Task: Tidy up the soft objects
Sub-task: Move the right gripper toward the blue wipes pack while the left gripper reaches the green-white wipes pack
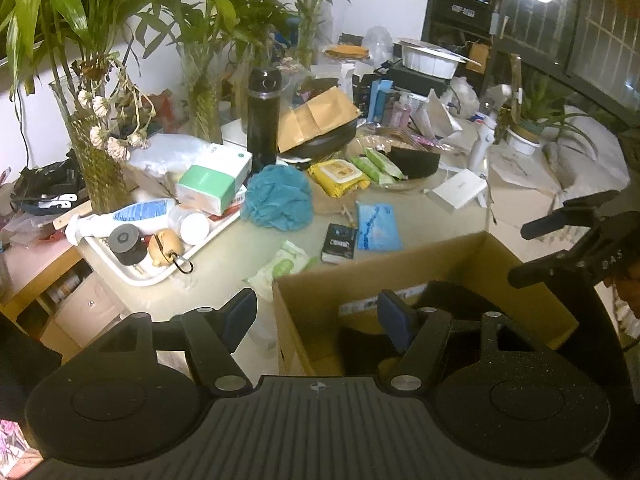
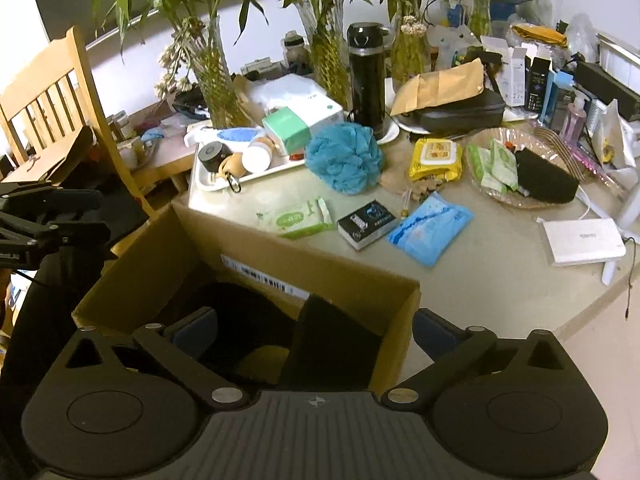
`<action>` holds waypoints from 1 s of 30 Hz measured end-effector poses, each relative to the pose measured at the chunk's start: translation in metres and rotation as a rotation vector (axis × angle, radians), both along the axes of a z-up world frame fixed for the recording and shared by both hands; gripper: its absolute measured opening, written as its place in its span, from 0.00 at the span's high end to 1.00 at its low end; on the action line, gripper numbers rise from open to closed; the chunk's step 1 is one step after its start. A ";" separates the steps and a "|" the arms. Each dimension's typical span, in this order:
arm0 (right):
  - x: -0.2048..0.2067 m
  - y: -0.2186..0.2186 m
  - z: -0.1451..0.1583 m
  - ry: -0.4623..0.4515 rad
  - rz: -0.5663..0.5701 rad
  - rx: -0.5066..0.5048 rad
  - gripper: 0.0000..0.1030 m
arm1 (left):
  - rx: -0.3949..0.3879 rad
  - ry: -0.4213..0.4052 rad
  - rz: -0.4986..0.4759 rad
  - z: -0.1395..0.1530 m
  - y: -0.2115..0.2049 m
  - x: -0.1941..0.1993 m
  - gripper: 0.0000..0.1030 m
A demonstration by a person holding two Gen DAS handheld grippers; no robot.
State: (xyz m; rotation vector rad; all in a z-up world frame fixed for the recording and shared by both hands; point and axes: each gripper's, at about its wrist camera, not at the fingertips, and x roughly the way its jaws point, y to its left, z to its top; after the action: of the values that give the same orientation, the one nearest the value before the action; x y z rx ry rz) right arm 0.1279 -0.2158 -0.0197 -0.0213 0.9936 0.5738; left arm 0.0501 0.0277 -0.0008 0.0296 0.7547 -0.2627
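From the left wrist view, the left tool [image 1: 318, 320] hangs over the near left wall of an open cardboard box [image 1: 352, 276], its jaws spread with nothing between them; one blue pad sits outside the box, the other inside. Dark soft items [image 1: 452, 300] lie in the box bottom. At the far right, the right tool [image 1: 560, 248] shows beside the box, its jaws spread. On the counter [image 1: 224, 252] beyond the box lie a green wipes pack [image 1: 284, 266], a small black box [image 1: 339, 243] and a blue tissue pack [image 1: 378, 226], close together. Farther back sits a teal bath pouf [image 1: 278, 196], touching a white tray [image 1: 160, 272] at its left, with a yellow wipes pack [image 1: 340, 176] to its right.

From the right wrist view, the right tool [image 2: 316, 334] hovers over the near right corner of the cardboard box [image 2: 280, 248], jaws spread wide and empty: the left pad is inside, the right pad outside the wall. A black folded cloth [image 2: 328, 344] stands against that wall inside, with other dark fabric [image 2: 240, 308] left of it. The left tool [image 2: 44, 216] appears at the left edge. On the counter [image 2: 500, 264] beyond lie the green wipes pack [image 2: 298, 220], small black box [image 2: 366, 224], blue tissue pack [image 2: 432, 230] and, farther, the teal bath pouf [image 2: 346, 158].
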 end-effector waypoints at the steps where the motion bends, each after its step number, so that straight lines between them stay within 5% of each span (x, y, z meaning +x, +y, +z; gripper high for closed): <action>1: 0.001 -0.001 0.000 -0.002 -0.001 0.007 0.00 | -0.004 0.000 0.003 0.000 0.000 0.003 0.36; 20: 0.035 -0.018 0.017 -0.038 -0.056 -0.047 0.00 | 0.054 -0.053 -0.015 0.028 0.009 0.059 0.36; 30: 0.059 -0.029 0.009 -0.036 -0.072 -0.067 0.00 | 0.037 0.004 -0.039 0.020 0.020 0.100 0.36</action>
State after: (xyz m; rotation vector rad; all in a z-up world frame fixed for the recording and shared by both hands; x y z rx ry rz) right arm 0.1865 -0.2449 -0.0104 -0.0555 0.9748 0.4728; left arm 0.1501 0.0480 0.0189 0.0794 0.7631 -0.2862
